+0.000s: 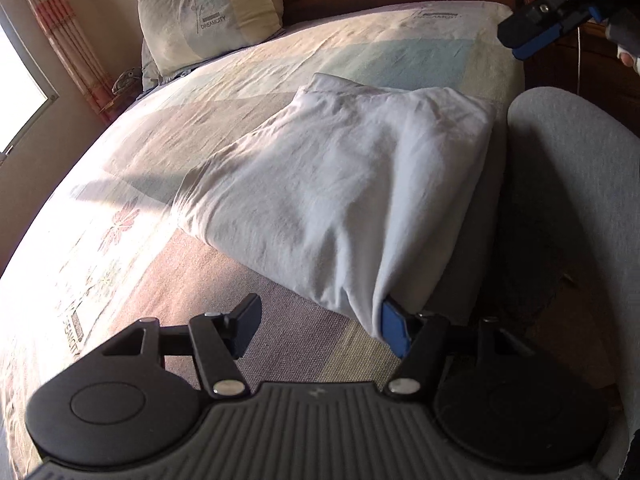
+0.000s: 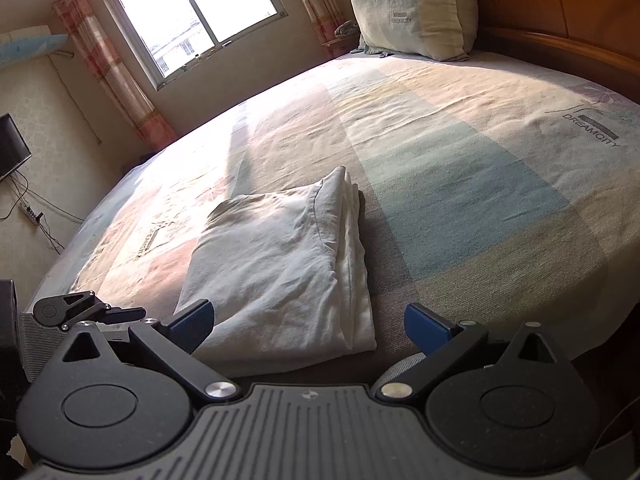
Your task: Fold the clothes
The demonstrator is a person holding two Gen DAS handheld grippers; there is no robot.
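On the bed, folded white cloth hides one fingertip of the spread left gripper.

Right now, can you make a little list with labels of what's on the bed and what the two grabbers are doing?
Garment: white folded cloth lying on the bedspread
Pillow: upright at the headboard
Left gripper: jaws apart, cloth corner draped on its blue pad, not pinched
Right gripper: jaws wide apart, holding nothing, cloth edge between its fingers
Window: bright, with curtains
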